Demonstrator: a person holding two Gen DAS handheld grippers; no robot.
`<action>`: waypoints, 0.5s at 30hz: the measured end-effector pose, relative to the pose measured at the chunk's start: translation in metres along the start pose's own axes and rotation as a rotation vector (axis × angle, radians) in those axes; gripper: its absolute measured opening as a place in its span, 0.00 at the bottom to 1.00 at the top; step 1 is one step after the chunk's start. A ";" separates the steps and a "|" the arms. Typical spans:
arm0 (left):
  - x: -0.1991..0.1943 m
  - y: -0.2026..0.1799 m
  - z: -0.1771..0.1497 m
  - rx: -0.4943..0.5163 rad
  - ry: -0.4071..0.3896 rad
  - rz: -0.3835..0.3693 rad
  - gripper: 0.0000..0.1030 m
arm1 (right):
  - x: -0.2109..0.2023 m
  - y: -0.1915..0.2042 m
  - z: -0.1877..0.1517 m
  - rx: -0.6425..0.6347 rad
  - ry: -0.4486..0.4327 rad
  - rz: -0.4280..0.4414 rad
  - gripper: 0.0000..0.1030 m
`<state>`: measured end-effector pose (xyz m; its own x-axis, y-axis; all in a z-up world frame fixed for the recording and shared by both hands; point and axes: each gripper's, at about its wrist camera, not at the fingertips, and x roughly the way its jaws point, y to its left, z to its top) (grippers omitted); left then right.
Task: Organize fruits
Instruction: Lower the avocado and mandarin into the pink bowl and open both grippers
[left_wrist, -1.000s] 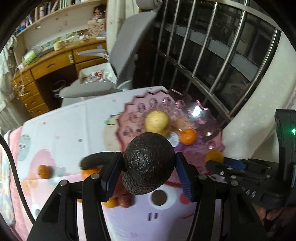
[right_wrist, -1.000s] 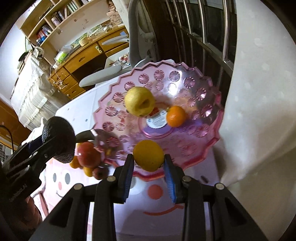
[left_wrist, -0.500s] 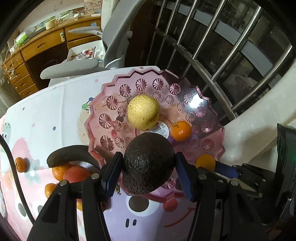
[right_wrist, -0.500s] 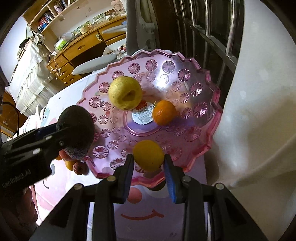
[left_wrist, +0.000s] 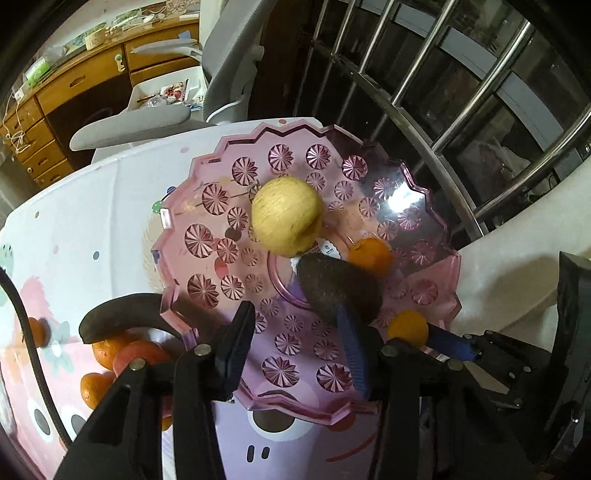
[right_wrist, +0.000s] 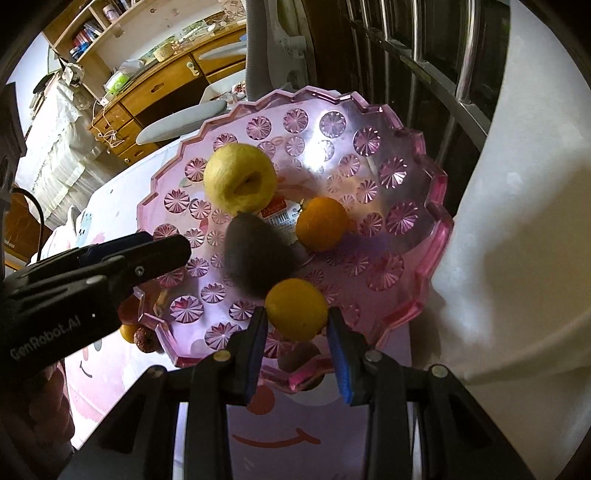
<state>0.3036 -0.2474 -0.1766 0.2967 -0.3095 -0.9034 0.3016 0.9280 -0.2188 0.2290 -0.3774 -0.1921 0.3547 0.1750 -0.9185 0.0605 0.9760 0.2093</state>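
A pink cut-glass fruit plate (left_wrist: 207, 236) (right_wrist: 406, 155) holds a yellow pear (left_wrist: 286, 216) (right_wrist: 240, 179) and a small orange (left_wrist: 371, 253) (right_wrist: 321, 223). A dark avocado (left_wrist: 338, 286) (right_wrist: 256, 256), blurred, lies loose in the plate just off my left gripper's right finger. My left gripper (left_wrist: 295, 343) is open and empty above the plate's near side; it also shows in the right wrist view (right_wrist: 147, 247). My right gripper (right_wrist: 297, 325) is shut on a yellow-orange citrus fruit (right_wrist: 295, 308) (left_wrist: 408, 326) over the plate's near rim.
Left of the plate on the cartoon tablecloth (left_wrist: 74, 229) lie a dark banana (left_wrist: 122, 317), several small oranges (left_wrist: 105, 349) and a red fruit (left_wrist: 142, 356). A grey office chair (left_wrist: 155, 122), a wooden desk (left_wrist: 92, 74) and window bars (left_wrist: 443, 92) stand behind. A white curtain (right_wrist: 517, 240) hangs at right.
My left gripper has opened and let go of the avocado, which has dropped into the plate beside the orange. Both grippers have moved further over the plate.
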 end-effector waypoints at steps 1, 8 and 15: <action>-0.001 0.001 0.000 -0.004 0.000 0.001 0.43 | 0.000 0.000 0.000 0.003 0.001 0.000 0.33; -0.014 0.017 -0.004 -0.052 -0.002 0.006 0.45 | -0.006 0.008 -0.001 0.022 -0.011 0.000 0.52; -0.032 0.042 -0.019 -0.105 0.008 0.028 0.51 | -0.021 0.017 -0.008 0.063 -0.026 0.018 0.52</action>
<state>0.2899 -0.1943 -0.1633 0.2959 -0.2819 -0.9127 0.1969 0.9529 -0.2305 0.2152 -0.3633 -0.1723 0.3805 0.1885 -0.9054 0.1120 0.9624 0.2475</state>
